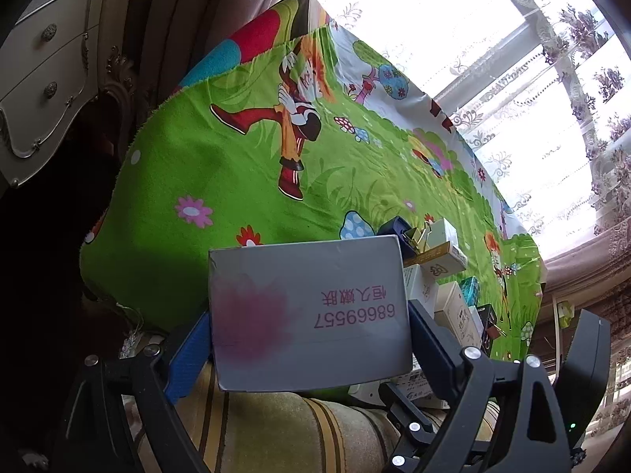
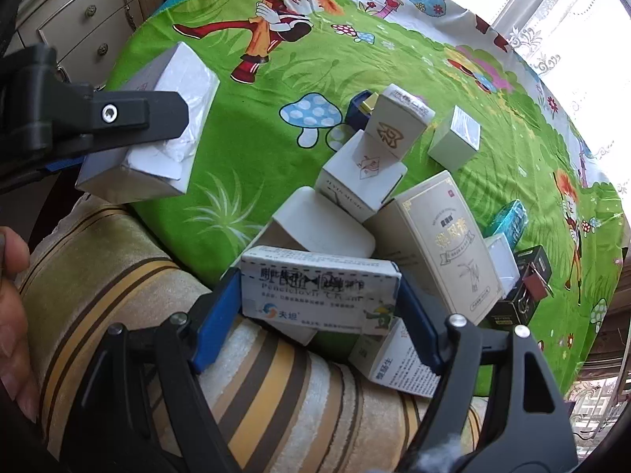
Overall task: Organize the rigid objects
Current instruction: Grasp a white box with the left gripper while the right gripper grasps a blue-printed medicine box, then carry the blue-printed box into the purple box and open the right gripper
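Left wrist view: my left gripper (image 1: 309,329) clamps the grey box (image 1: 309,315) between both pads, held above the green cloth (image 1: 221,173).

Right wrist view: my right gripper (image 2: 319,307) has its 2 pads pressed on the white cream box (image 2: 315,291), at the near edge of the box pile (image 2: 378,181). Lifting it could topple the leaning cartons; a thin carton may also crush.

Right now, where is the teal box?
In the right wrist view the teal box lies on the green cloth at the right edge of the pile, just right of the tall beige box.
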{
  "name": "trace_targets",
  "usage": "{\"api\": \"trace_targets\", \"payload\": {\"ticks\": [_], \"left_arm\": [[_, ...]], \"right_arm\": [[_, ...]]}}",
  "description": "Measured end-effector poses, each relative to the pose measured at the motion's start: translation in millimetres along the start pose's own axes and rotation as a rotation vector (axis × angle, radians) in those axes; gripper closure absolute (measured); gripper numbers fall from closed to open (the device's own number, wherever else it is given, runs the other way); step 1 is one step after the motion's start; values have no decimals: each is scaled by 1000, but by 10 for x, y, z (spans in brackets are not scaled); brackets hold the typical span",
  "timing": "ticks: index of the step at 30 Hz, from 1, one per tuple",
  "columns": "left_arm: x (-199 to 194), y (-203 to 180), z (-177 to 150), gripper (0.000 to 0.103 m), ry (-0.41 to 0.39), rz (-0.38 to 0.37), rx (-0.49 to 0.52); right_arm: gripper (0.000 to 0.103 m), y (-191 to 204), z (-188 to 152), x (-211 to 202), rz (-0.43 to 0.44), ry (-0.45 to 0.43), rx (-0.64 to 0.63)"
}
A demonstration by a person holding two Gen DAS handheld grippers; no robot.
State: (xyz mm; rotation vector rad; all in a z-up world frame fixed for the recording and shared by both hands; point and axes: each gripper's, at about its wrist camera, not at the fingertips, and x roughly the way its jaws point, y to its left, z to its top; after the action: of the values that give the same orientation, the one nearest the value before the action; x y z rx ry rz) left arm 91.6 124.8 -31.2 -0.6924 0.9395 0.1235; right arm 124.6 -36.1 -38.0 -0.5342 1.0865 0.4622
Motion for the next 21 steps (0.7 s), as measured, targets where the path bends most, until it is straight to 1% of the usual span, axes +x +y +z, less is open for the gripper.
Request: {"api": "trace_targets", "payload": {"ticks": [5,13,21], "left_arm": [[-124,-84,-35,11,-37,-1,24],[-261,-381,-164,11,-64,-8,103],[-342,-808,-364,11,-59,-29,215]], "right_arm": [[23,-128,-43,-167,11,-48,52],[23,-389,-224,-402,28,-106,135],[23,-917,-593,-707,40,-166,293]]}}
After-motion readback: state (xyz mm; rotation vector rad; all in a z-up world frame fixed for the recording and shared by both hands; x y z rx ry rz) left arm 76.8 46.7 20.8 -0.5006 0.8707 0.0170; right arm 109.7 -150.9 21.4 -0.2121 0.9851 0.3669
